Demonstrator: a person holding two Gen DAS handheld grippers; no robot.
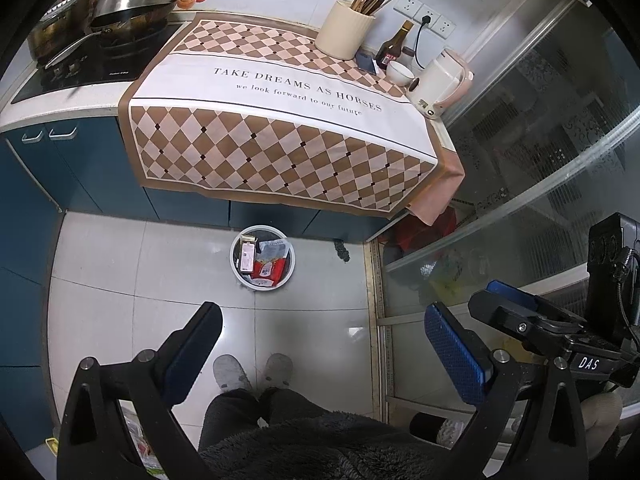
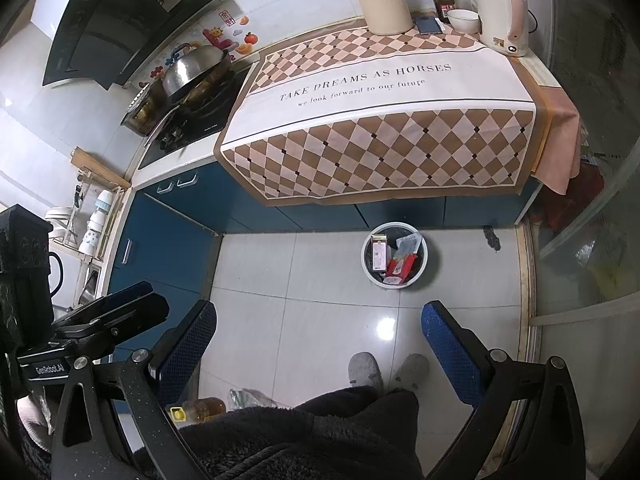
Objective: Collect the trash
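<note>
- L gripper (image 1: 322, 334): my fingers (image 1: 454, 356) wide apart, nothing between them. Held high over floor, pointing down.
- R gripper (image 2: 318, 330): fingers (image 2: 448, 346) also spread apart, empty. Same height approx, side by side w/ L; R unit shows at right edge of left wrist view (image 1: 520, 312).
- Bin (image 1: 263, 258) / (image 2: 394, 255): white, round, on floor tiles just in front of blue cabinets (image 2: 168, 240), below overhanging edge of cloth. Well apart from both grippers.
- Trash (image 1: 262, 262) / (image 2: 394, 258): inside bin – red packets, pale pink carton, grey-white pouch. Piled loosely, below rim.
- Desk: covered by checked cloth (image 1: 280, 120) w/ printed text band. On cloth itself nothing loose in middle; at back edge – cream utensil pot (image 1: 344, 28), dark bottle (image 1: 394, 46), white bowl (image 1: 400, 72), kettle (image 1: 440, 80), dark flat item, prob. phone (image 2: 429, 24).
- Stove (image 1: 92, 64) left of cloth: wok w/ steel lid on burner.
- Floor: small dark object (image 1: 342, 250) right of bin, can't ID. My slippers (image 1: 252, 372) below, legs in dark trousers.
</note>
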